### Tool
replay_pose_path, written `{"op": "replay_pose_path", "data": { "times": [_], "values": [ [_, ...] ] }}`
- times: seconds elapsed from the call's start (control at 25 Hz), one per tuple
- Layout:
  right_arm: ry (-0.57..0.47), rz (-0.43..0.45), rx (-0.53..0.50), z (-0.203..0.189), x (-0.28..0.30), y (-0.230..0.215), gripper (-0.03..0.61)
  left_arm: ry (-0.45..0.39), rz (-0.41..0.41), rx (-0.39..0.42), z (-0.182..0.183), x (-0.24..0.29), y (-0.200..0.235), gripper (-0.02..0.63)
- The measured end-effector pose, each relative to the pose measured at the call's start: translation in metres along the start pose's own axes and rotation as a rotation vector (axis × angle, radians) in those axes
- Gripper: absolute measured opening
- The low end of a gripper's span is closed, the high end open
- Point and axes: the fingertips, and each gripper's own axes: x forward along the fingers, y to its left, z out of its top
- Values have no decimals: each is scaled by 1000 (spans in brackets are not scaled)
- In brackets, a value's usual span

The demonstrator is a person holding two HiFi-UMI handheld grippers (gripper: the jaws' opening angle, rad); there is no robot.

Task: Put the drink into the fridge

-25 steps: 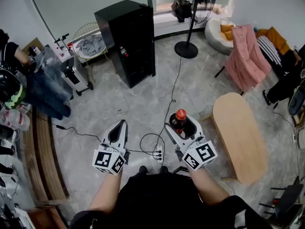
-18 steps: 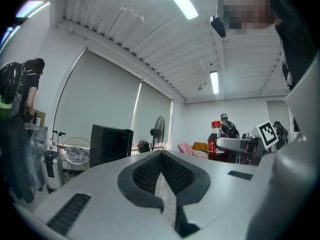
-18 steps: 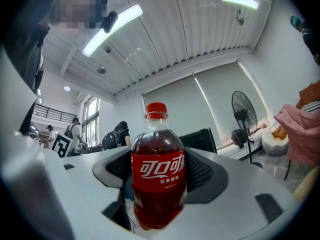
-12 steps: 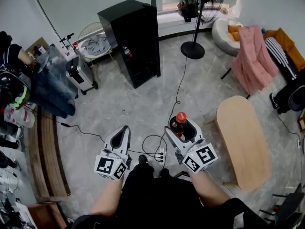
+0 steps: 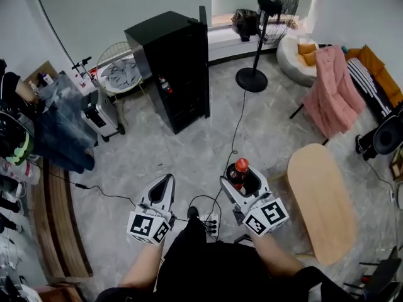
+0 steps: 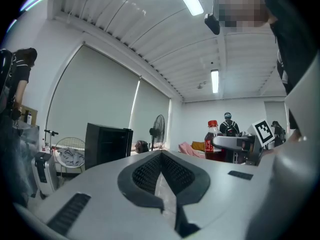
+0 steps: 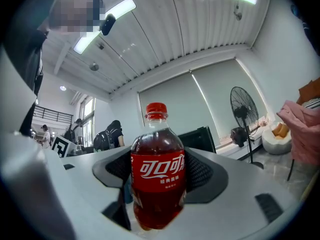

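Note:
A cola bottle with a red cap and red label stands upright between the jaws of my right gripper, which is shut on it. In the right gripper view the bottle fills the gap between the dark pads. My left gripper hovers beside it at the same height, shut and empty; its pads meet in a point. The black fridge stands across the grey floor ahead, its door closed. From the left gripper view I see the fridge and the bottle.
An oval wooden table is close on the right. A power strip with cables lies on the floor under the grippers. A standing fan, a pink-draped chair and a white wheeled case flank the fridge.
The view has shifted a little as the person moves over the floor. Both grippers keep their spacing, and the bottle stays held in the right one.

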Motion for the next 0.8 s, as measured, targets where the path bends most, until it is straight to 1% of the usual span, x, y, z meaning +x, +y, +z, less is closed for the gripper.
{"op": "replay_pose_path", "data": {
  "times": [0.24, 0.44, 0.64, 0.8],
  "values": [
    [0, -26, -36, 2, 76, -13, 311, -6, -33, -11, 10, 52, 64, 14],
    [3, -59, -24, -4, 128, -30, 311, -8, -64, -31, 13, 93, 110, 14],
    [5, -79, -23, -4, 162, -40, 311, -8, -114, -50, 4, 127, 139, 14],
    [9, -79, -20, -4, 175, -55, 311, -3, -122, -70, -5, 155, 147, 14]
  ]
}}
